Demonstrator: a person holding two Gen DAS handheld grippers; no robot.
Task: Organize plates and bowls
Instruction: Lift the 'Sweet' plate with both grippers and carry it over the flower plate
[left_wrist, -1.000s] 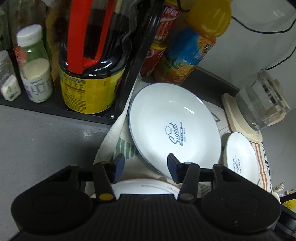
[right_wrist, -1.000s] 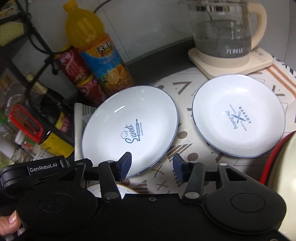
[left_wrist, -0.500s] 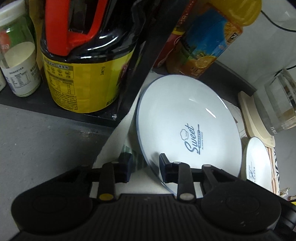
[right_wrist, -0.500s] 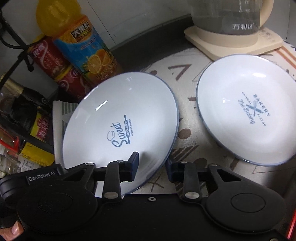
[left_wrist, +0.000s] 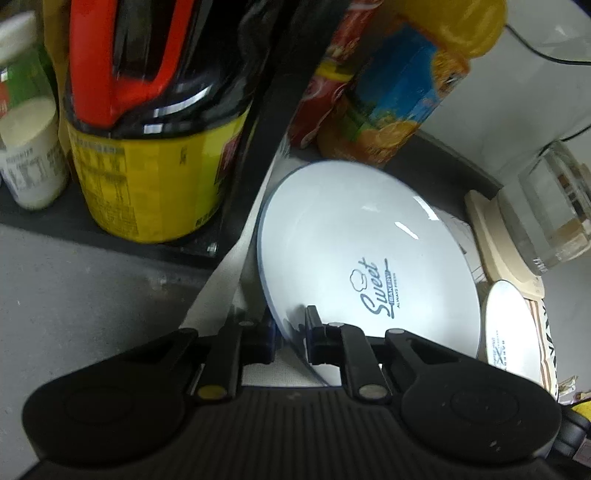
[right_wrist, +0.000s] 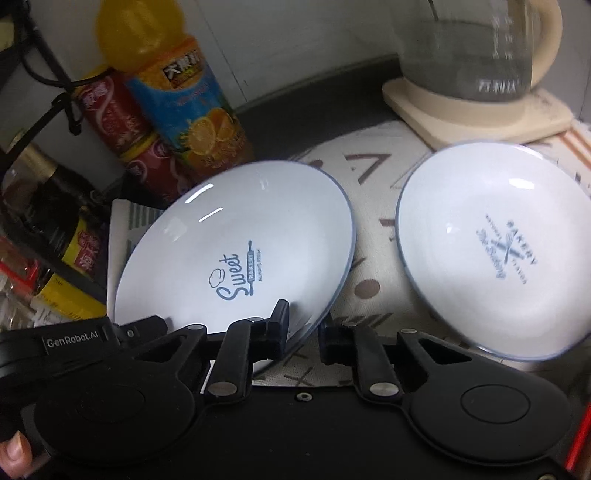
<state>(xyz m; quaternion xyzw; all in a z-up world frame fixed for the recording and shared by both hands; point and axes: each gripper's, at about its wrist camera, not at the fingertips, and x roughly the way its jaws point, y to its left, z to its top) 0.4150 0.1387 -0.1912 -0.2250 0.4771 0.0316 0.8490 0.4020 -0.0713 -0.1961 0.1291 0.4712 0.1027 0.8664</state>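
Plate: the white "Sweet" plate (right_wrist: 236, 254) is seen tilted on the patterned cloth (right_wrist: 373, 177), its near rim raised and its far rim low, toward the bottles.
Plate place: near the left of the cloth, just beside the black rack (left_wrist: 266, 122); well apart from nothing, since a second plate (right_wrist: 495, 247) lies close on its right.
Left claw: the left gripper (left_wrist: 291, 332) is pressed together on the near left rim, one finger above and one under the plate.
Right claw: the right gripper (right_wrist: 303, 328) is closing on the near right rim; the rim is between its fingers and appears pinched.
Step, as judged: a two-handed lift of the plate, probably toward stacking on the second plate.
Neighbours: an orange juice bottle (right_wrist: 177, 85) and red cans (right_wrist: 118, 122) stand just beyond the far rim; a glass kettle (right_wrist: 476, 48) on its cream base stands far right.
Risk, slip: only the thin edge is held, and the glaze looks smooth, so the plate could slide out if it is tipped further.
Risk, uneven lift: if one hand is raised ahead of the other, the plate could be twisted out of a pinch.
Risk, knock: the far rim could be swept into the bottle or cans.
Risk, chip: a hard landing on the second plate could chip either rim.
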